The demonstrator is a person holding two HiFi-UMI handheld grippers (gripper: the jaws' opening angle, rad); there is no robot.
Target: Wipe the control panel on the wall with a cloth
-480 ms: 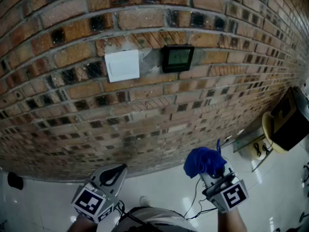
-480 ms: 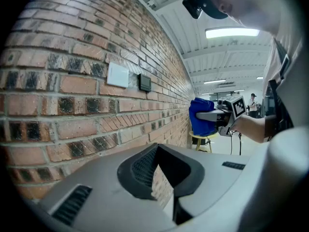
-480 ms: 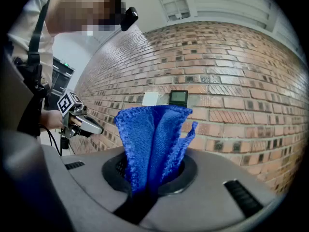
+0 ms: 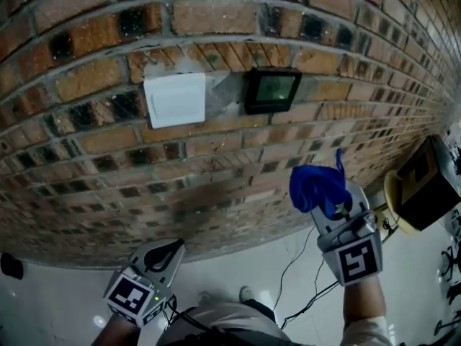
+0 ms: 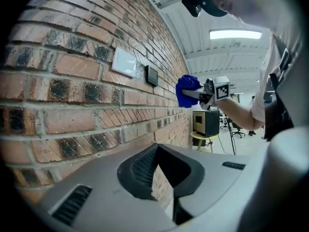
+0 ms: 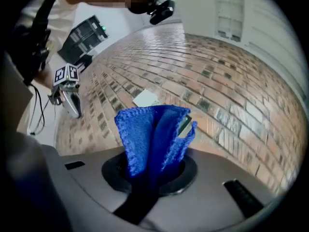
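Note:
The black control panel [image 4: 272, 89] with a greenish screen is set in the brick wall, right of a white switch plate [image 4: 174, 99]. My right gripper [image 4: 333, 209] is shut on a bunched blue cloth [image 4: 315, 186], held up below and right of the panel and apart from it. In the right gripper view the cloth [image 6: 152, 134] hides most of the panel [image 6: 184, 125]. My left gripper [image 4: 164, 256] hangs low at the left, shut and empty, near the foot of the wall. The left gripper view shows the panel [image 5: 152, 75] and cloth [image 5: 186, 90] ahead.
A black box [image 4: 425, 186] sits on a round pale stool at the right, close to the wall. Thin cables [image 4: 301, 265] run over the glossy white floor below the wall. A small dark object [image 4: 9, 265] lies at the far left.
My right gripper has risen with the cloth, up along the wall toward the panel. The wall looks closer in the head view. My left gripper stays low.

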